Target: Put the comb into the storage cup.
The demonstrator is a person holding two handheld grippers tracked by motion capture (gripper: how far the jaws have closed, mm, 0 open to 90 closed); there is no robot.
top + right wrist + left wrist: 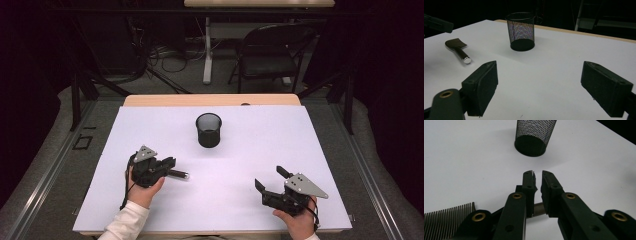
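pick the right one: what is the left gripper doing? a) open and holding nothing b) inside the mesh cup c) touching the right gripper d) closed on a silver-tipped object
d: the left gripper has its jaws nearly together around a dark object with a silver end, while the mesh cup stands apart farther back and the right gripper sits open well off to the side.
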